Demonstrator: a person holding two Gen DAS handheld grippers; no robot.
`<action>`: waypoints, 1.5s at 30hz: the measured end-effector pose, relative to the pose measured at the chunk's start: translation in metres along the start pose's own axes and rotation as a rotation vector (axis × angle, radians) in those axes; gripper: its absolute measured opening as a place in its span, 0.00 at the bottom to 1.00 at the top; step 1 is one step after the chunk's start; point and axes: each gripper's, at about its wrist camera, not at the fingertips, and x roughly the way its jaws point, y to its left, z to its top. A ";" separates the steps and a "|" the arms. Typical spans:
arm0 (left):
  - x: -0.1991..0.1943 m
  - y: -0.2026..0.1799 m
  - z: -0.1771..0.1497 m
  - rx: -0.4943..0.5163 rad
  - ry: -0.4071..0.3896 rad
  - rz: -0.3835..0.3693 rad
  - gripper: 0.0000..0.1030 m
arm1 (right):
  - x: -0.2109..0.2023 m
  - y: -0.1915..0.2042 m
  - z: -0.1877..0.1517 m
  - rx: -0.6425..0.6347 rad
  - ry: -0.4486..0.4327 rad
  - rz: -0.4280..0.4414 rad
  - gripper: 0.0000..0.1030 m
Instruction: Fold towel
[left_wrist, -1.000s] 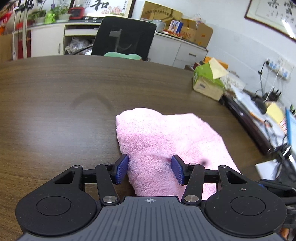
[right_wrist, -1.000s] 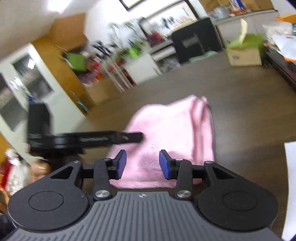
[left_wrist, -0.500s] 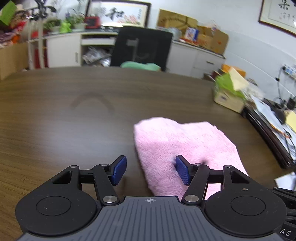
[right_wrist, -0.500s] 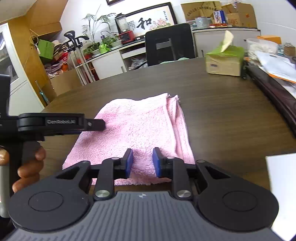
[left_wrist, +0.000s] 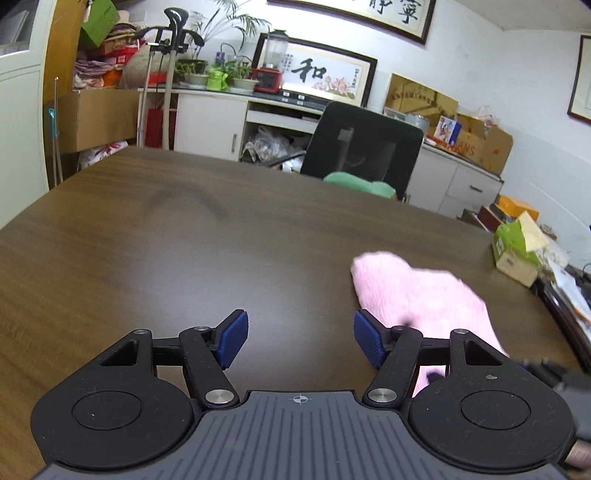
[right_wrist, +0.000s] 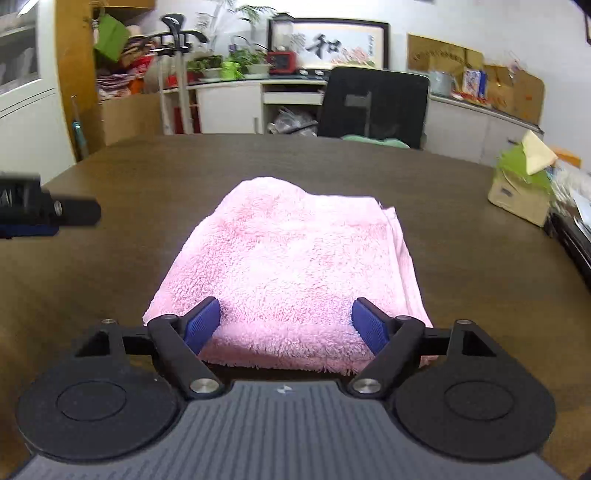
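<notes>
A: What takes up most of the view?
B: The dark wood surface (right_wrist: 461, 236), wide and rounded at the far edge. A black office chair (right_wrist: 373, 105) stands behind it, with white cabinets (left_wrist: 210, 125) along the wall.

A: And the towel?
B: The pink towel (right_wrist: 295, 266) lies folded on the surface, layered edges stacked along its right side. In the right wrist view it sits straight ahead; in the left wrist view it lies off to the right.

A: Anything else on the surface?
B: A cardboard tissue box (right_wrist: 521, 188) with a green top, near the right edge, well apart from the towel.

A: How do the right tongs (right_wrist: 286, 325) stand?
B: Spread wide and opening, their blue pads flanking the towel's near edge without pressing it.

A: The left tongs (left_wrist: 299, 341)?
B: Also spread and opening, with only bare surface between them; the towel is just beside the right finger.
</notes>
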 end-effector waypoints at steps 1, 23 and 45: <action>0.001 -0.002 -0.004 0.009 0.007 -0.008 0.63 | -0.003 -0.005 -0.001 0.021 -0.004 0.035 0.78; -0.004 -0.012 -0.019 0.054 0.001 -0.002 0.81 | -0.026 -0.009 -0.006 -0.080 -0.071 0.007 0.84; 0.000 -0.046 -0.060 0.184 0.075 -0.018 0.93 | -0.048 -0.050 -0.037 0.042 0.048 -0.063 0.99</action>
